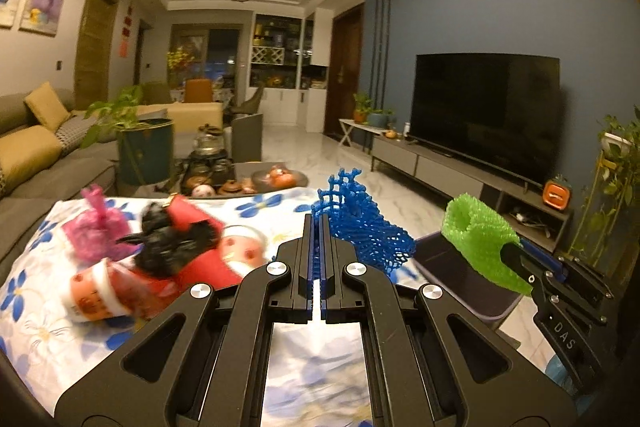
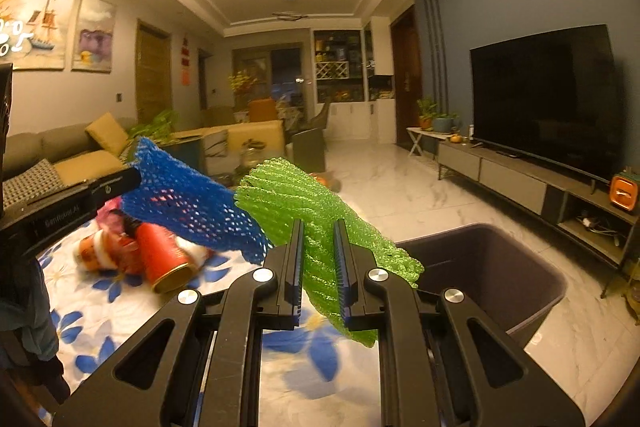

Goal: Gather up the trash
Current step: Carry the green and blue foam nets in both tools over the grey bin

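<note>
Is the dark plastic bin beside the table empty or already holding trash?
Cannot tell. The dark plastic bin shows only bare inner wall in the right wrist view; its bottom is hidden.

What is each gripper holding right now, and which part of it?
The left gripper is shut on the blue foam net, pinching its lower end. The right gripper is shut on the green foam net, clamped across its middle.

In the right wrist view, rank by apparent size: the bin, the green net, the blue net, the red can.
1. Bin, though the frame partly hides it.
2-3. Green net and blue net look alike; the green one is nearer the camera, so I won't rank them.
4. Red can, smallest.
</note>
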`<state>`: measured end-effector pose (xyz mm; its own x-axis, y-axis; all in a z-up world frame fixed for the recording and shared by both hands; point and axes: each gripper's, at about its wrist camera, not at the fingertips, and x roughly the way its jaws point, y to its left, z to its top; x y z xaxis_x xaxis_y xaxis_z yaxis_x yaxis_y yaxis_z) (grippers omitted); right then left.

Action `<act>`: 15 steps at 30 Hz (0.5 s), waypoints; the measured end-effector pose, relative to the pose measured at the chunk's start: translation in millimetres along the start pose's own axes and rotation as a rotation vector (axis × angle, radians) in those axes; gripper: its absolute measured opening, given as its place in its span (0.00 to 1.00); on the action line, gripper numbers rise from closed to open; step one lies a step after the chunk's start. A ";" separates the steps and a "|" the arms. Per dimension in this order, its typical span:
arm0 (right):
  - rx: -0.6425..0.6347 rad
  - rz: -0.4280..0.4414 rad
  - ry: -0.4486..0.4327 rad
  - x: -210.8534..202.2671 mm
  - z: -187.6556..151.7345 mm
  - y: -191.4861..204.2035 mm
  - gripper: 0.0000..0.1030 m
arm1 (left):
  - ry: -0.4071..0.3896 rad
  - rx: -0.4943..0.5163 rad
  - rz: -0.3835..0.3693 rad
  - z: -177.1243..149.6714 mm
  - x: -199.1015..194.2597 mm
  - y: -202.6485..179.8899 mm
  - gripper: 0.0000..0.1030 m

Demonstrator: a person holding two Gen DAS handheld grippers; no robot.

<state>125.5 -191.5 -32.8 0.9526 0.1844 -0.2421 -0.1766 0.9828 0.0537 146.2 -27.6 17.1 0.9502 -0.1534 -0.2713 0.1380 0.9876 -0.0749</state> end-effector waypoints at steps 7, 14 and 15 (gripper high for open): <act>0.022 -0.071 -0.023 0.6 6.2 -31.9 0.15 | -0.005 0.033 -0.049 7.5 24.8 -38.7 0.01; 0.040 -0.120 -0.033 7.9 11.5 -59.7 0.15 | -0.015 0.053 -0.103 14.0 42.6 -68.6 0.01; 0.044 -0.128 -0.033 8.8 12.3 -64.2 0.15 | -0.017 0.057 -0.108 15.6 44.1 -72.0 0.01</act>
<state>148.3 -253.0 -26.5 0.9745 0.0564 -0.2173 -0.0428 0.9969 0.0667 182.6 -105.0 25.5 0.9335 -0.2588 -0.2482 0.2549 0.9658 -0.0483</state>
